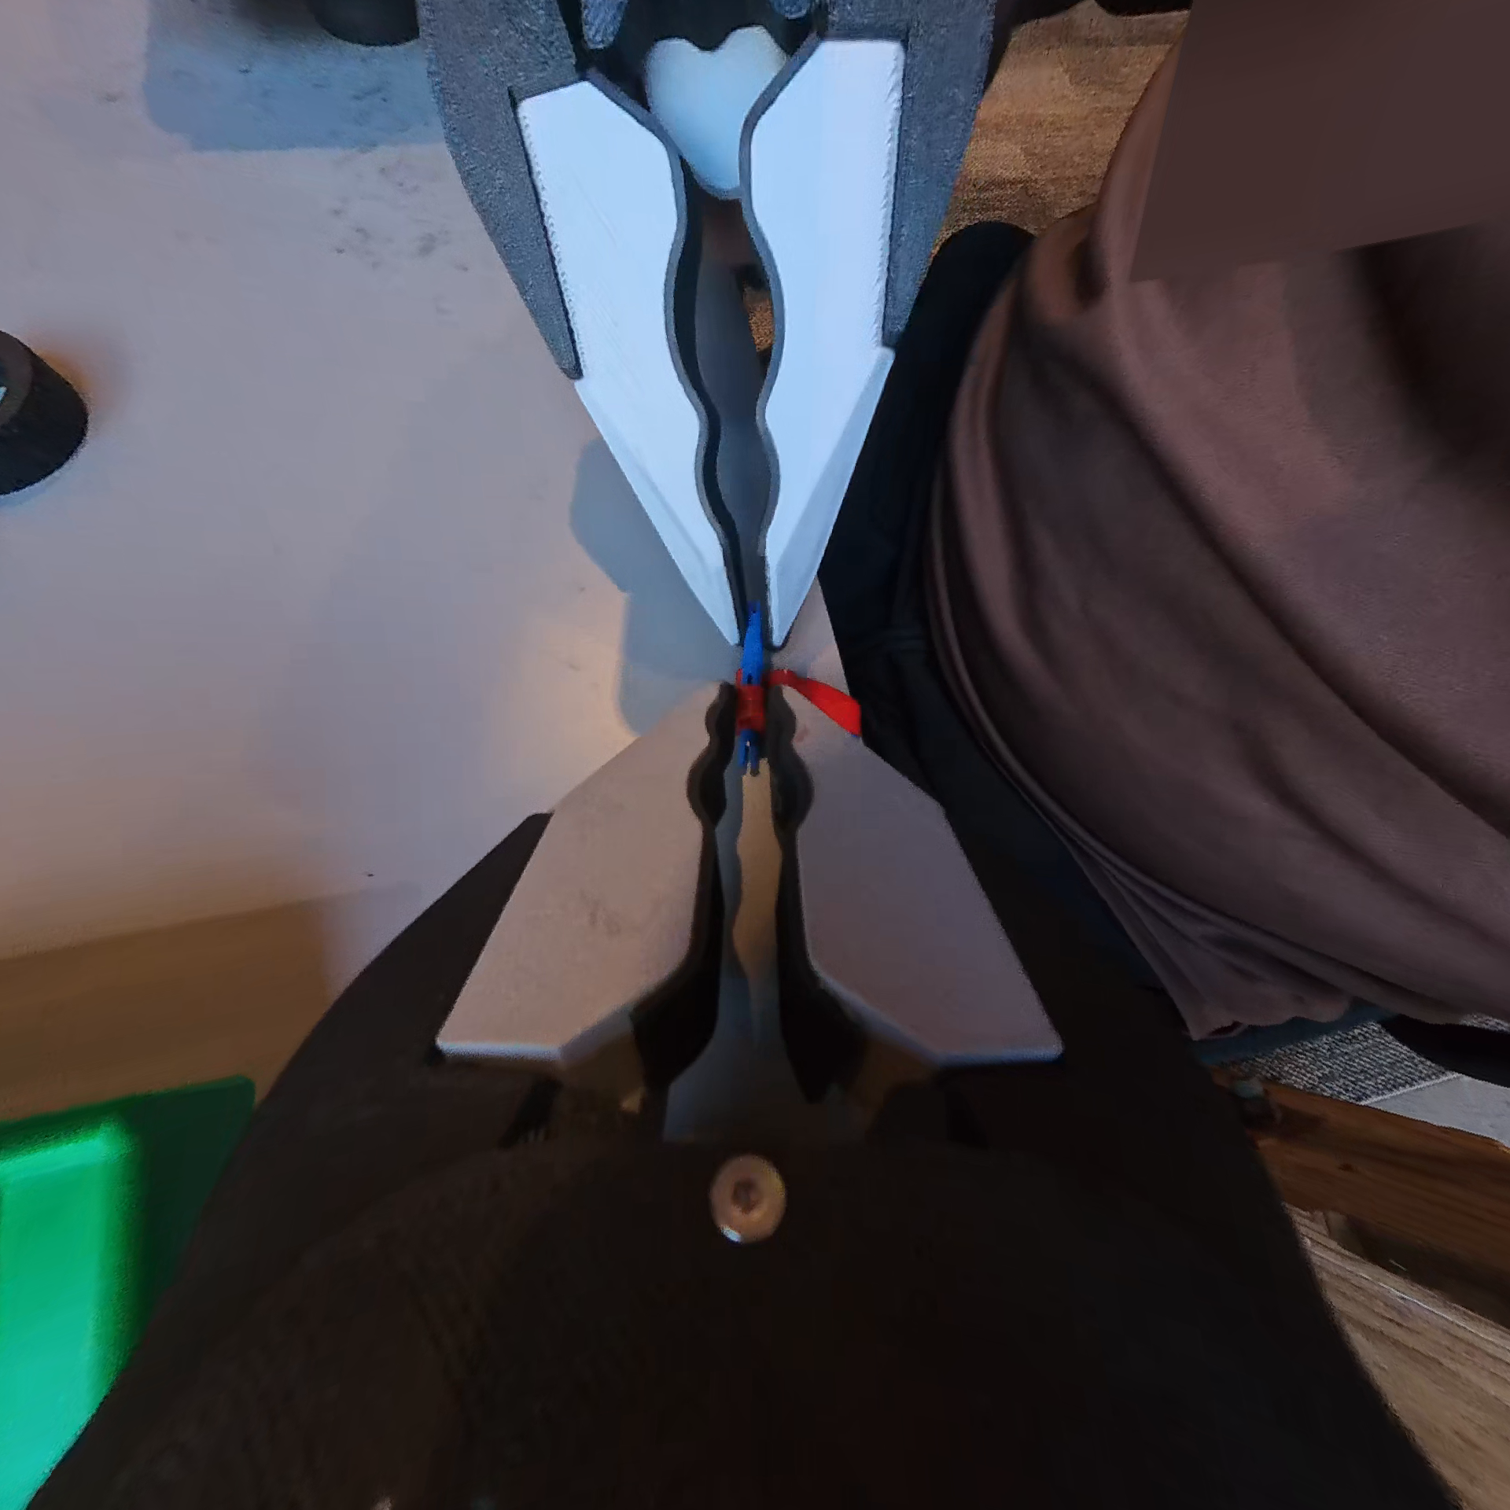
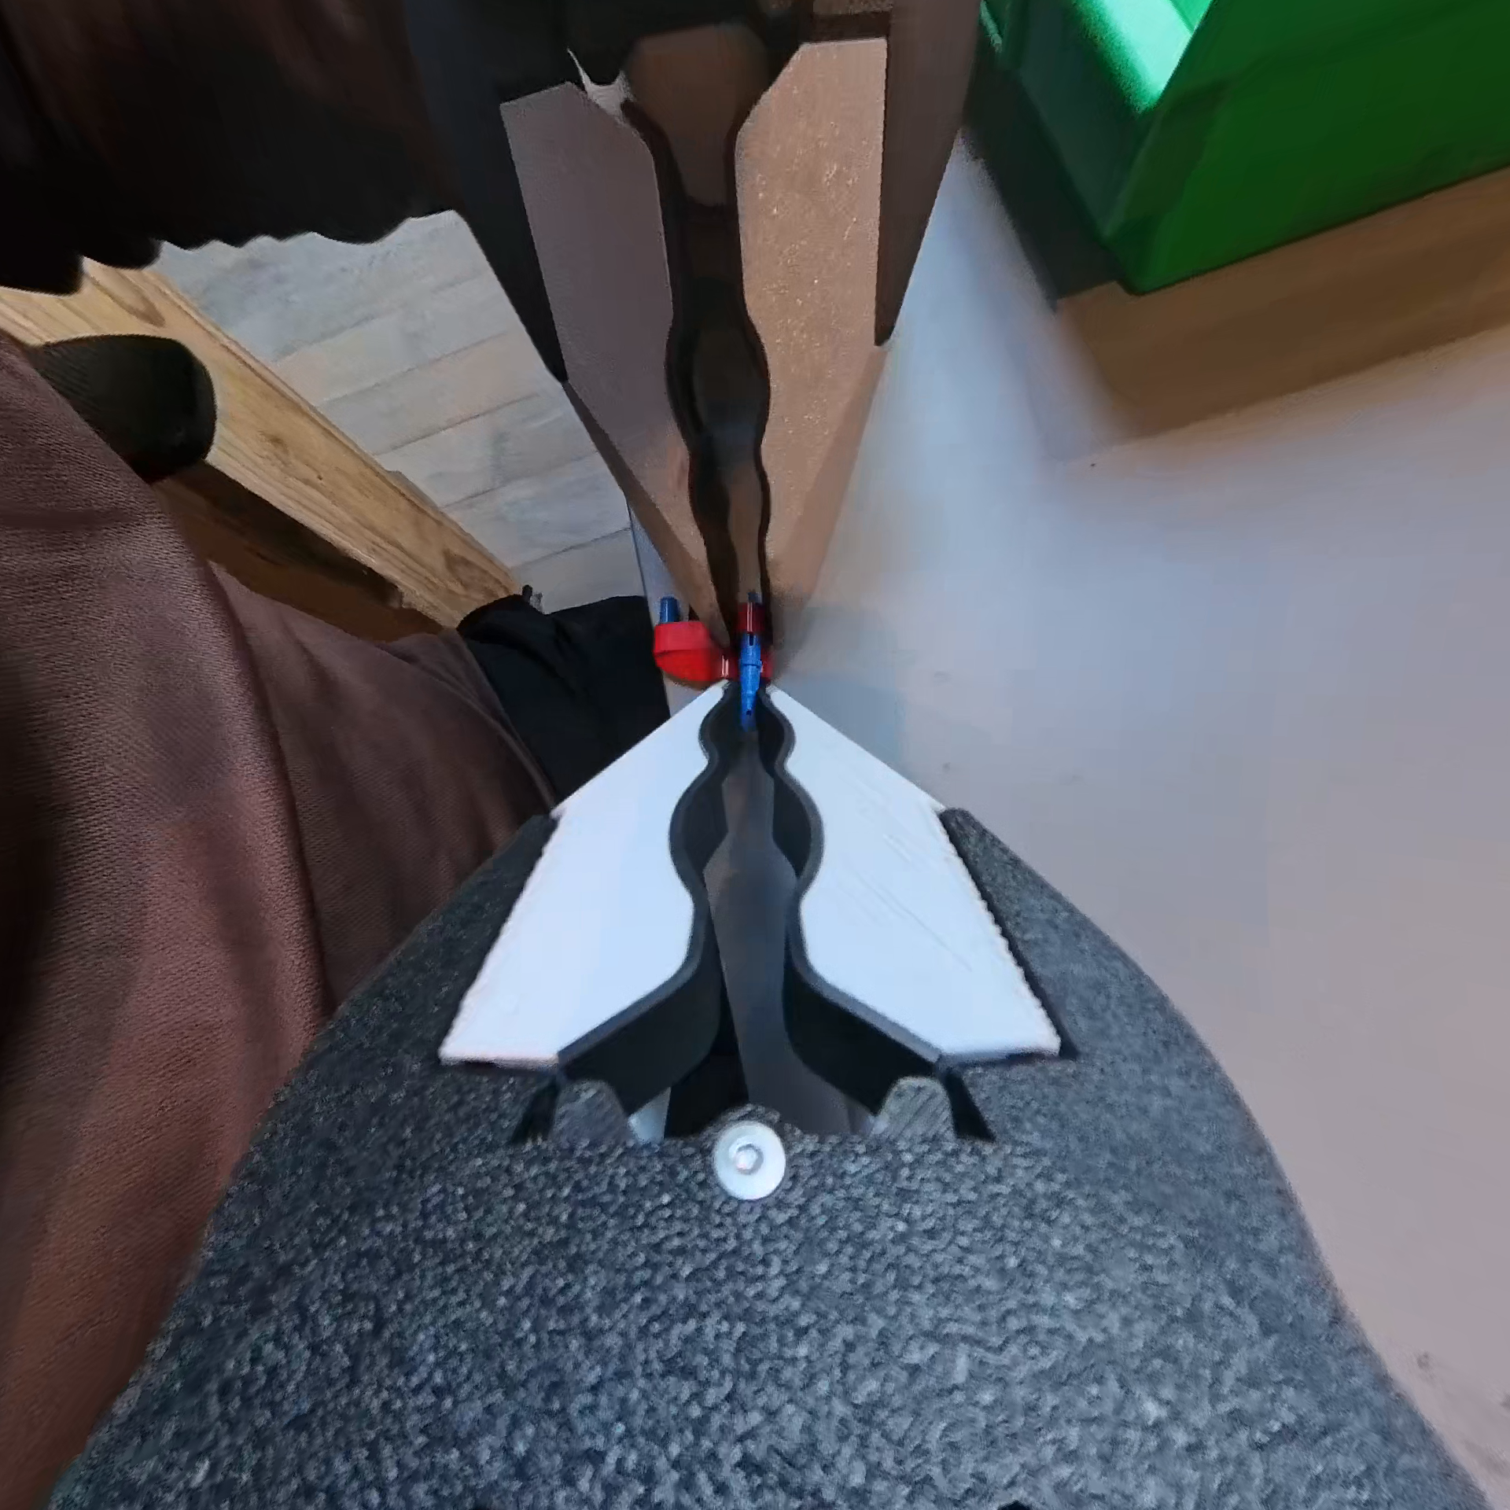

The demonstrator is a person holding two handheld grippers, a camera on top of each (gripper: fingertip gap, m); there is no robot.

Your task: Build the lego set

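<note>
My left gripper (image 1: 748, 719) and my right gripper (image 2: 745, 694) meet tip to tip above the white table (image 1: 286, 572). The left gripper is shut on a small red lego piece (image 1: 825, 699), whose arm sticks out to the right. The right gripper (image 1: 756, 641) comes in from the top of the left wrist view and is shut on a thin blue pin (image 1: 753, 633). The pin runs into the red piece. In the right wrist view the blue pin (image 2: 748, 670) sits at my fingertips and the red piece (image 2: 685, 650) carries a second blue pin (image 2: 670, 609). The left gripper (image 2: 739, 625) comes down from above.
A green bin (image 1: 82, 1266) stands on a wooden surface beside the table and shows in the right wrist view (image 2: 1266, 122). A person in a brown garment (image 1: 1226, 654) sits close to the grippers. A black round object (image 1: 33, 425) lies on the table's left. Only a small space, under 4 cm, lies between the two pairs of fingers.
</note>
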